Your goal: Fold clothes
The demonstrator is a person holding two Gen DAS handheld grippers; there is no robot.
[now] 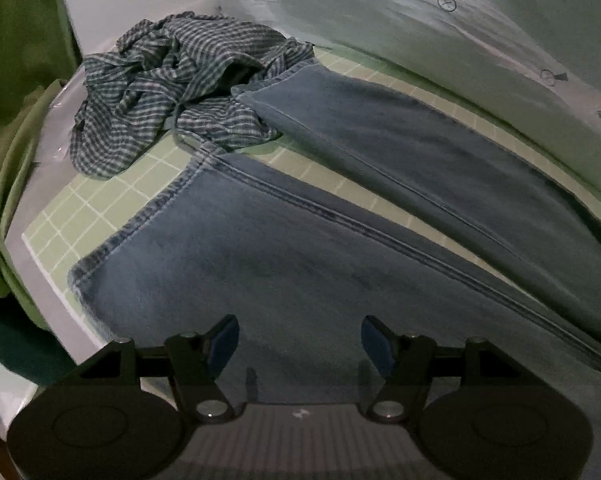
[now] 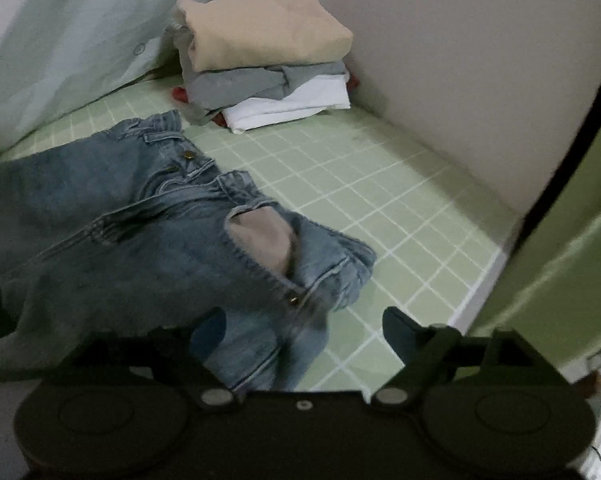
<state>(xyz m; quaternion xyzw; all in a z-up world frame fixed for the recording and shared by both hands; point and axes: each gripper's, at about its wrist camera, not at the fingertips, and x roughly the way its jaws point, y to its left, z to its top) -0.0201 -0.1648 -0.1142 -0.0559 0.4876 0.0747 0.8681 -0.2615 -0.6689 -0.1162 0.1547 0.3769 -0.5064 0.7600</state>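
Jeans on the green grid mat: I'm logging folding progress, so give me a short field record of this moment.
garment in work: jeans, spread flat, not yet folded
legs: both lie apart toward the left gripper
waistband: lies ahead of the right gripper, pocket lining turned out
left gripper: open, over the near leg
right gripper: open, holding nothing
waiting: checked shirt, crumpled at the hems
done: folded stack, beige piece on top
surface: green grid mat
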